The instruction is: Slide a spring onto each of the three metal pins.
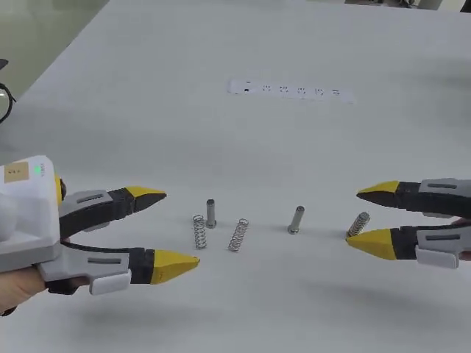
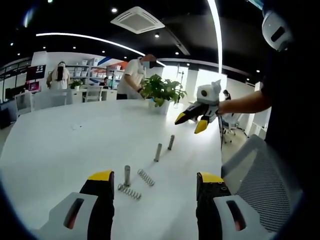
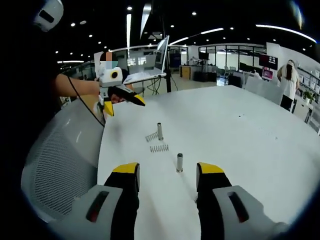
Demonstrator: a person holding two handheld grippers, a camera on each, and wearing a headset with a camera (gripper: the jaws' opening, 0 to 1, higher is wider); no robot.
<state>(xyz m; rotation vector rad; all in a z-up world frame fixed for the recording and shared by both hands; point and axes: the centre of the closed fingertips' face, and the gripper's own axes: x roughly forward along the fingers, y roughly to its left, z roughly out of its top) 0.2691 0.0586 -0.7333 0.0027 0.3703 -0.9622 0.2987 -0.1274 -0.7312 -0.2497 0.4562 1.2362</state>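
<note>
White table (image 1: 294, 147) — springs (image 1: 238, 234) lie beside upright pins (image 1: 211, 213) | left gripper (image 1: 180, 226) spread | right gripper (image 1: 353, 216) spread

Markings on the white strip (image 1: 291, 91) are too small to read.

Open-plan office around a wide white table (image 1: 221, 59)
Dark ceiling (image 2: 190, 30) with curved light strips (image 2: 90, 39) and a vent (image 2: 137, 20) — a potted plant (image 2: 161, 91) beyond the table, a mesh chair (image 3: 55, 165) at its edge.

Open-plan office: long white table (image 2: 60, 145), potted plant (image 2: 161, 91), laptop (image 3: 161, 54), mesh chair (image 3: 60, 165), ceiling strip lights (image 2: 217, 30).
</note>
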